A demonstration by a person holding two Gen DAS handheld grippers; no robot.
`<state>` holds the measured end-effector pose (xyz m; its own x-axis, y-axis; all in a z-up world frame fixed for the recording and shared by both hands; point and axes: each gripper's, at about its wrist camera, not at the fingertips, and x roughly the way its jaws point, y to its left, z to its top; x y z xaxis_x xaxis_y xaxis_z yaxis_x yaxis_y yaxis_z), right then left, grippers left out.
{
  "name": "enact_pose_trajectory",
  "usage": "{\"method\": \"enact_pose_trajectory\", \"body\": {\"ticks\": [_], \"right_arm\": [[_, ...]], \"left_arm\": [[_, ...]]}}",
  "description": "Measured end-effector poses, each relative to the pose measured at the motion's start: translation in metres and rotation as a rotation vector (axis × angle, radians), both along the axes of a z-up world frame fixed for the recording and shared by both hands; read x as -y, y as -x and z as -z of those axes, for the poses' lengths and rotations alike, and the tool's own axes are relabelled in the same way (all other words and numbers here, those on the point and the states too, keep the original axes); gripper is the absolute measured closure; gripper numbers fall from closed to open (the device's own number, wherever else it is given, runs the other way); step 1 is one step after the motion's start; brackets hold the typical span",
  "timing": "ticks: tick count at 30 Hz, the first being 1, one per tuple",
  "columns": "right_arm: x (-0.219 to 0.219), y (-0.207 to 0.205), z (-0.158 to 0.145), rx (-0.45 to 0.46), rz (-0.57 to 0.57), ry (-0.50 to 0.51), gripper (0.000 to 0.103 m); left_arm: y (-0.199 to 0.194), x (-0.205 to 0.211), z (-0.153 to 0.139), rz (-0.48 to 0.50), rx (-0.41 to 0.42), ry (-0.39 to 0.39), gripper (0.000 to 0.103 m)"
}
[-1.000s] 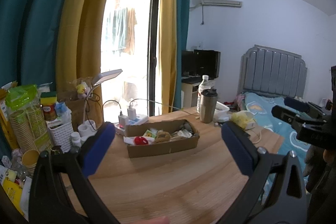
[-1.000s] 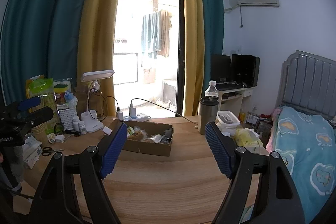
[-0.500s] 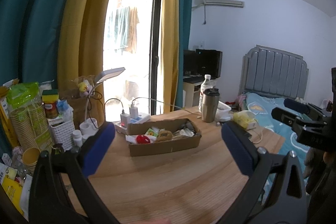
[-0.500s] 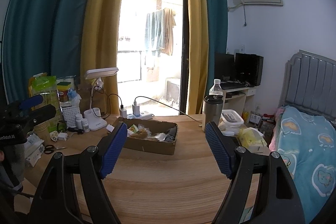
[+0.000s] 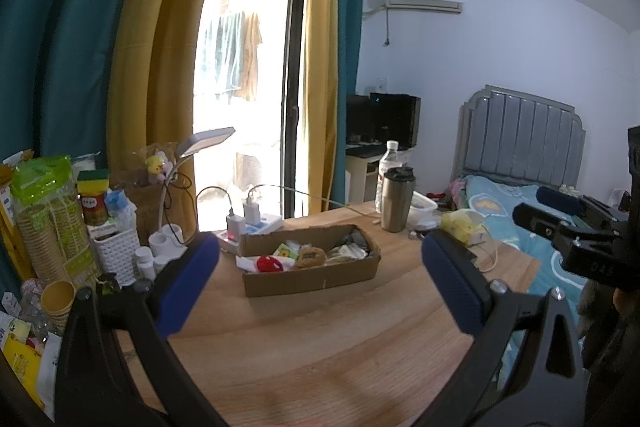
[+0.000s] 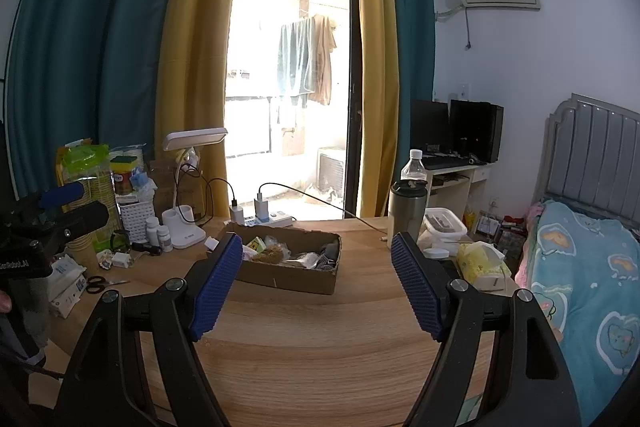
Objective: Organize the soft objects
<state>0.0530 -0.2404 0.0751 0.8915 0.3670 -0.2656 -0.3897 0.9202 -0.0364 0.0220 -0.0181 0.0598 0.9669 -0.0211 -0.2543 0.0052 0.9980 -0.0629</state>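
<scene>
A shallow cardboard box point(image 5: 312, 279) point(image 6: 296, 277) sits on the round wooden table point(image 5: 320, 355) point(image 6: 320, 347). Inside lie a red plush point(image 5: 269, 263), a brown plush point(image 5: 310, 255) point(image 6: 273, 251), a green-and-yellow packet point(image 5: 287, 250) and crumpled plastic bags point(image 5: 348, 251). My left gripper point(image 5: 320, 275) hangs open well short of the box, nothing between its blue pads. My right gripper point(image 6: 316, 279) is also open and empty, the box framed between its fingers but farther off. The right gripper's body point(image 5: 580, 239) shows at the right edge of the left wrist view.
Left of the box stand a desk lamp point(image 6: 188, 187), a power strip with chargers point(image 5: 250, 227), a white basket point(image 5: 114, 247), small bottles, paper cups point(image 5: 56, 299) and scissors point(image 6: 98, 283). A steel tumbler point(image 5: 396, 199), water bottle, food container and yellow tissue pack point(image 6: 480, 261) stand right. A bed point(image 6: 588, 267) lies beyond.
Both views have drifted very slightly; the grippers stay open and nothing on the table has moved.
</scene>
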Motion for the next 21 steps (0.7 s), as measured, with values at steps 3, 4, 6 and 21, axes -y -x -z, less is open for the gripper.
{"method": "enact_pose_trajectory", "body": {"ticks": [3, 4, 6, 21], "right_arm": [[-0.0019, 0.0000, 0.0003, 0.001, -0.004, 0.002, 0.023], [-0.0027, -0.0001, 0.0001, 0.001, -0.005, 0.003, 0.023], [-0.0043, 0.0000, 0.0003, 0.000, -0.007, 0.004, 0.023], [-0.0066, 0.0007, 0.0027, -0.003, -0.012, 0.009, 0.023]], "left_arm": [[0.0003, -0.0001, 0.0005, 0.000, -0.001, 0.001, 0.001], [0.0004, -0.0001, 0.0006, -0.001, -0.001, 0.001, 0.001], [0.0007, 0.0008, 0.0011, -0.002, -0.002, 0.002, 0.001], [0.0016, 0.0059, 0.0012, 0.009, 0.000, 0.006, 0.001]]}}
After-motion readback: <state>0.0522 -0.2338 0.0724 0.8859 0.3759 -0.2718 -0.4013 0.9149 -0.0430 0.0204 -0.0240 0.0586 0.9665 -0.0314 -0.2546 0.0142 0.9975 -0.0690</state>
